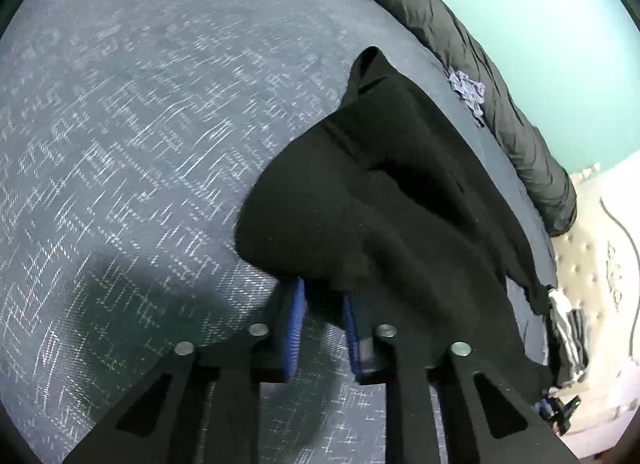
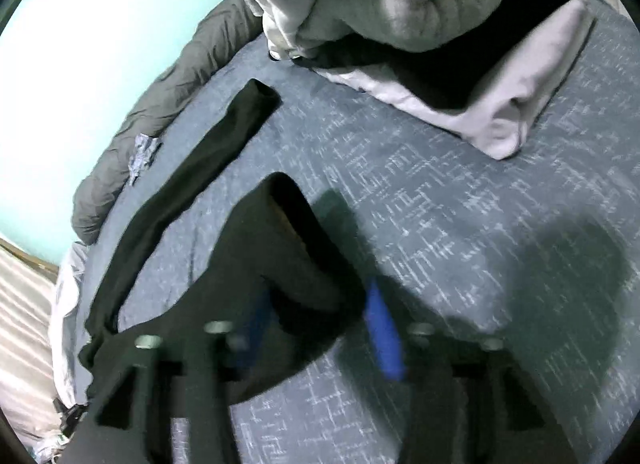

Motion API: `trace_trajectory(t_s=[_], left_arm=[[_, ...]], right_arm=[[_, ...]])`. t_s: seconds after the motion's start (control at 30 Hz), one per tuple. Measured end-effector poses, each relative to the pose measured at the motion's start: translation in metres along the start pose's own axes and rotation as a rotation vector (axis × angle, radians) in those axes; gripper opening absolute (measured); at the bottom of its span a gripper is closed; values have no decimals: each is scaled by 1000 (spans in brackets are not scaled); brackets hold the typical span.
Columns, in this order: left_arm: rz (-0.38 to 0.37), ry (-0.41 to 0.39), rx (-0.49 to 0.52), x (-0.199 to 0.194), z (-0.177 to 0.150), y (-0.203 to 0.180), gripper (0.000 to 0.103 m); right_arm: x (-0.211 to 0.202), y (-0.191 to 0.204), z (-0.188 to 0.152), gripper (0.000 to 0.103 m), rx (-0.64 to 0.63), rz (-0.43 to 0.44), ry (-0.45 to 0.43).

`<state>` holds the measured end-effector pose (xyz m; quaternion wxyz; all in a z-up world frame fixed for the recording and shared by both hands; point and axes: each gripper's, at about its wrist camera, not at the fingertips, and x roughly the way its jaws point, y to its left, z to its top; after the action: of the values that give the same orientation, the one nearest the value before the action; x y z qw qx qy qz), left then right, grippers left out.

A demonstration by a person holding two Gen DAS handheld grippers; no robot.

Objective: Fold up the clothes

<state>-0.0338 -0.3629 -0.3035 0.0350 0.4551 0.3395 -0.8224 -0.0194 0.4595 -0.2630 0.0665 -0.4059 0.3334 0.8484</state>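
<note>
Lying across a blue patterned bed [image 1: 120,124], a black garment [image 1: 400,204] is the thing being handled, and both grippers are at it. From the left wrist, the left gripper [image 1: 324,328] has its blue pads [image 1: 294,324] a little apart with a fold of the garment hanging down between them; whether the pads actually press on the cloth I cannot tell. The cloth runs from the jaws toward 1 o'clock, ending in a peak. At 2 o'clock a dark rolled quilt [image 1: 480,64] lines the bed's far edge, with a small pale blue rag [image 1: 468,90] beside it. From the right wrist, blurred, the right gripper [image 2: 320,328] stands with its jaws apart, blue pads on either side of a hump of the garment, the right pad clear of the cloth. One sleeve [image 2: 192,184] stretches flat toward 11 o'clock. At 12 to 1 o'clock sits a pile of clothes [image 2: 400,4], grey and white.
</note>
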Motion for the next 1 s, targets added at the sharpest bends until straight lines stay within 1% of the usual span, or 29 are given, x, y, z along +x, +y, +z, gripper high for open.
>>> trace_trajectory(t_s=[0.03, 0.1, 0.23, 0.3, 0.37, 0.5, 0.57, 0.6, 0.63, 0.67, 0.7, 0.73, 0.8, 0.87, 0.93, 1.0], left_arm=[[5, -2, 5, -1, 0, -2, 13], [8, -7, 5, -3, 1, -4, 11], [3, -7, -13, -8, -1, 0, 10], [1, -3, -18, -10, -4, 2, 8], [2, 1, -21, -11, -6, 4, 8], [5, 13, -36, -9, -10, 9, 8], [11, 20, -33, -7, -11, 8, 8], [13, 22, -32, -8, -12, 7, 10], [14, 21, -30, -9, -12, 7, 10], [16, 21, -28, -11, -12, 7, 10], [18, 19, -24, -13, -12, 6, 11], [21, 16, -19, -16, -12, 5, 11], [34, 2, -4, -22, -12, 3, 11], [64, -23, 14, -31, -11, 0, 12], [93, -48, 24, -40, -9, 0, 12], [103, -65, 22, -47, -4, 3, 13]], right_arm=[[-1, 1, 1, 15, -7, -5, -6], [-9, 7, 4, 8, -29, -5, -26], [-39, 31, 17, 7, -116, -38, -74], [-50, 36, 22, 7, -141, -61, -82], [-51, 35, 24, 7, -165, -91, -66], [-24, 15, 13, 7, -173, -183, 51], [-23, 8, 9, 9, -157, -216, 50], [-22, 4, 7, 19, -149, -232, 50], [-21, 1, 5, 29, -142, -249, 49], [-26, 0, 6, 32, -144, -272, 30], [-33, -1, 8, 33, -142, -267, 5], [-38, -1, 11, 33, -138, -220, -9], [-40, 3, 16, 36, -166, -193, -12], [-37, 13, 17, 36, -220, -207, -3], [-29, 20, 17, 36, -244, -206, 10], [-23, 24, 15, 36, -249, -190, 15]])
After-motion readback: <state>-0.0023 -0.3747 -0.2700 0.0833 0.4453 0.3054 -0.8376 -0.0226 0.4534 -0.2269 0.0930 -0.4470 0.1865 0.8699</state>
